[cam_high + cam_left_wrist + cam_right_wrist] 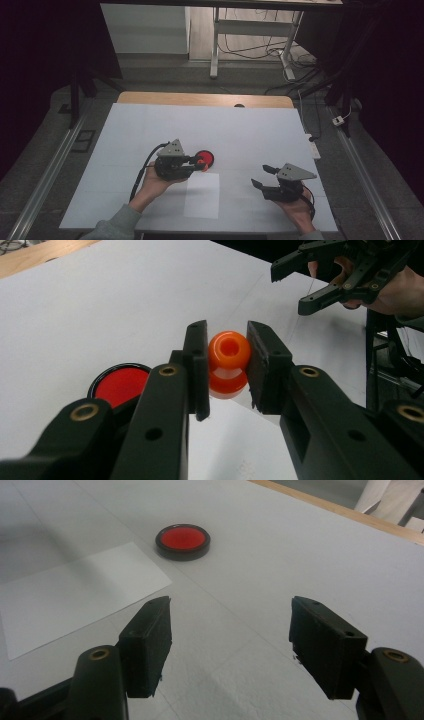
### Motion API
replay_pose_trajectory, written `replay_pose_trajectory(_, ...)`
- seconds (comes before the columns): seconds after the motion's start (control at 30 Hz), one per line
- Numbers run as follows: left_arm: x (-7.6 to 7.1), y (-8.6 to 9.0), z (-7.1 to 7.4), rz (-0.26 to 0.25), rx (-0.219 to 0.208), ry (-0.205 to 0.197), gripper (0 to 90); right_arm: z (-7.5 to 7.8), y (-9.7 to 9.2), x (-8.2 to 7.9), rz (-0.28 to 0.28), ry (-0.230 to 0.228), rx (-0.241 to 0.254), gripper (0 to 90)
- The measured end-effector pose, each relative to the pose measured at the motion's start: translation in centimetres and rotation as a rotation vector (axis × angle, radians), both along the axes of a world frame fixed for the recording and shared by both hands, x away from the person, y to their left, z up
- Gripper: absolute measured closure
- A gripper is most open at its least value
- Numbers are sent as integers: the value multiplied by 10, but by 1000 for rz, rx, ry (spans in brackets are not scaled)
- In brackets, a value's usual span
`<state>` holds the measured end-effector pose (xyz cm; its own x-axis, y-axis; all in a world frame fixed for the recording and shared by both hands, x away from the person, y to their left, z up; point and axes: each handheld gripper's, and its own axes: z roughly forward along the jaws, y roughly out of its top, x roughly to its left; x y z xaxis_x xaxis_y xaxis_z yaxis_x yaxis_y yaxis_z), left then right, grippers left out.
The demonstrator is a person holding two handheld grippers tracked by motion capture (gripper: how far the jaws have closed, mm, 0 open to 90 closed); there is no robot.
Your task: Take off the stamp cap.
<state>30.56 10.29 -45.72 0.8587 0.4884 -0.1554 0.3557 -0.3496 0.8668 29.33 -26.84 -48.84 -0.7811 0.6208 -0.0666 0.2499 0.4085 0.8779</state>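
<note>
Between the two black jaws of the left tongs (227, 365) sits an orange, waisted stamp-like piece (228, 362) with a hole in its upper end, clamped by its rounded sides and held above the worktop (150, 130), just beside the round red ink pad (206, 158) in its black rim. The right tongs (230, 645) stand wide with nothing in them, well apart to the right, over bare worktop near a white sheet of paper (202, 195).

Because the orange piece is smooth and curved, the flat pads meet it along narrow lines only; a tilt of the hand or a push down onto the pad could make it roll or squirt out. If it lands crooked on the red surface, it may ink unevenly or nudge the shallow pad across the worktop, since nothing steadies that pad. The loose paper could likewise slide when pressed, as the right tongs hold nothing down.
</note>
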Motion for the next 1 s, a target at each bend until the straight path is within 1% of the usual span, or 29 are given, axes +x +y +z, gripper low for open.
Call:
replay_pose_trajectory(0.17, 1, 0, -1, 2, 0, 4, 715, 2, 7, -1, 12, -5, -1, 329)
replay_pose_trajectory(0.2, 1, 0, -1, 1, 0, 5, 715, 2, 8, -1, 12, -2, 6, 329)
replay_pose_trajectory(0.3, 1, -1, -2, -1, 3, 4, 715, 3, 11, -1, 20, 4, 2, 336)
replay_pose_trajectory(0.57, 0, 0, -2, 2, 3, 7, 715, 6, 20, 0, 31, 32, 17, 348)
replay_pose_trajectory(0.7, 0, 0, -2, 2, 7, 6, 715, 8, 25, 0, 48, 40, 5, 348)
replay_pose_trajectory(1.0, 0, -1, -2, 2, 4, 6, 715, 9, 40, 1, 77, 57, 0, 350)
